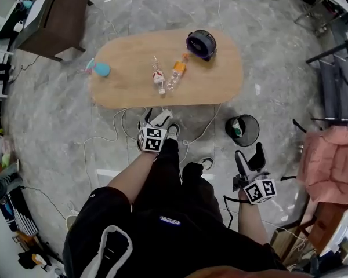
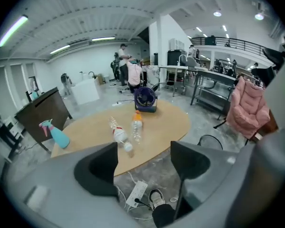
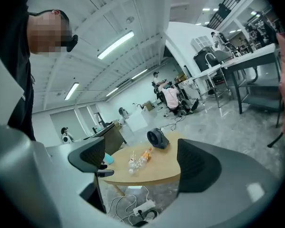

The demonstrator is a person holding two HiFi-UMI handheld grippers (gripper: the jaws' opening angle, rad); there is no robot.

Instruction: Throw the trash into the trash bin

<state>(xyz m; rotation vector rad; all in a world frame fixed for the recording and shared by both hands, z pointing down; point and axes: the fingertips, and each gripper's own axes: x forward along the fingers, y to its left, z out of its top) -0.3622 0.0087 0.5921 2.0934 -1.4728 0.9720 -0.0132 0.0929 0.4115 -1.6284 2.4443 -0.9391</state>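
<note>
Two empty plastic bottles lie side by side in the middle of the oval wooden table (image 1: pixel 220 80): a red-labelled one (image 1: pixel 157 75) (image 2: pixel 119 133) (image 3: pixel 132 163) and an orange-capped one (image 1: pixel 179 69) (image 2: pixel 137 125) (image 3: pixel 145 154). The black trash bin (image 1: pixel 242 130) (image 2: pixel 210 140) stands on the floor off the table's near right side, with some rubbish inside. My left gripper (image 1: pixel 156 118) (image 2: pixel 142 163) is open and empty near the table's front edge. My right gripper (image 1: pixel 249 157) (image 3: pixel 140 163) is open and empty, lower right, just short of the bin.
A dark round fan (image 1: pixel 201 44) (image 2: pixel 145 99) (image 3: pixel 156 137) sits at the table's far right, a blue spray bottle (image 1: pixel 98 68) (image 2: pixel 57 133) at its left end. A power strip (image 2: pixel 137 194) and cables lie on the floor. A pink jacket (image 1: pixel 330 155) hangs at right; a dark desk (image 1: pixel 52 13) stands far left.
</note>
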